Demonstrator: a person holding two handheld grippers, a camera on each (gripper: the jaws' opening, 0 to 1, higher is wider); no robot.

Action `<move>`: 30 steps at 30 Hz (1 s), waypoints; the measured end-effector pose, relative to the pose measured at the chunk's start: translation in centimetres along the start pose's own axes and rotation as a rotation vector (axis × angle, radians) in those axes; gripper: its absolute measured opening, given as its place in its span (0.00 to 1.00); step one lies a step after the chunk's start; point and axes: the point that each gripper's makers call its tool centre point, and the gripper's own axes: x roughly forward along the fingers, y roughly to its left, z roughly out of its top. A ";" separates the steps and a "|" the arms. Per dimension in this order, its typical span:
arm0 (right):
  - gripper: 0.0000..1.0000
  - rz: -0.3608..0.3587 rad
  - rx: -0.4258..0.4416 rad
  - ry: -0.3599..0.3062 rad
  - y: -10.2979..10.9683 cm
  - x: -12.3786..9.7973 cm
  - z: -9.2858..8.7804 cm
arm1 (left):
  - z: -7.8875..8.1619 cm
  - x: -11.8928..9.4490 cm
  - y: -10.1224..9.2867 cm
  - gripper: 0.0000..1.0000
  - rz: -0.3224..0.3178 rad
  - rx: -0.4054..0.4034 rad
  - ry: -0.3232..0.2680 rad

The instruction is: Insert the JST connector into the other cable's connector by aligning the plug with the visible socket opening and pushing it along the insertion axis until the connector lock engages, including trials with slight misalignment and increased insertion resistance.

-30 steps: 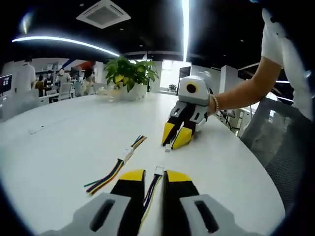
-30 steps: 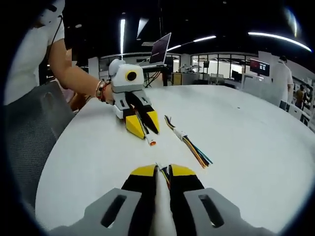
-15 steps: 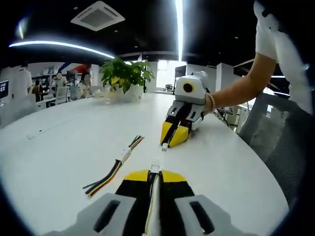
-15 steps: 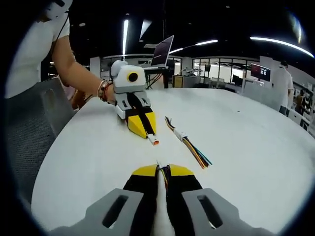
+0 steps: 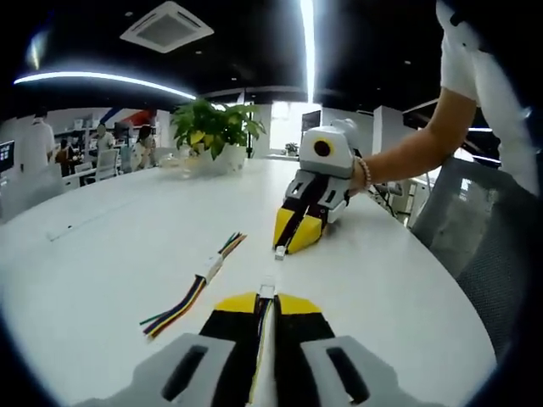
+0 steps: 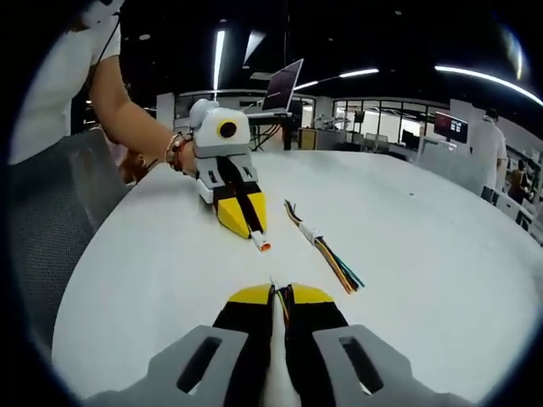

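Left tongs [image 5: 266,303]: low over white counter [image 5: 102,229], clamped on white-plugged multicolour cable [image 5: 265,298] | Right tongs [image 6: 278,294]: low, facing, clamped on thin wire cable [image 6: 280,298] | Spare multicolour cable [image 5: 197,284]: lying loose between

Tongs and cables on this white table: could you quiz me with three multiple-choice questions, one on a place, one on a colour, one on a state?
1. Where does the loose cable lie?
A. On the table beside the left tongs
B. Under the plant
C. On the chair
2. What colour are the tips of the tongs?
A. Red
B. Yellow
C. Green
3. How do the left tongs stand?
A. Wide open
B. Closed empty
C. Closed on a cable

Answers: 1 A, it rests on the white table. 2 B, yellow on both pairs. 3 C, the white connector pokes out between them.
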 end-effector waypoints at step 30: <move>0.03 -0.008 -0.061 0.018 0.7 -0.9 3.2 | 2.4 -2.4 -0.9 0.00 -0.044 0.059 0.070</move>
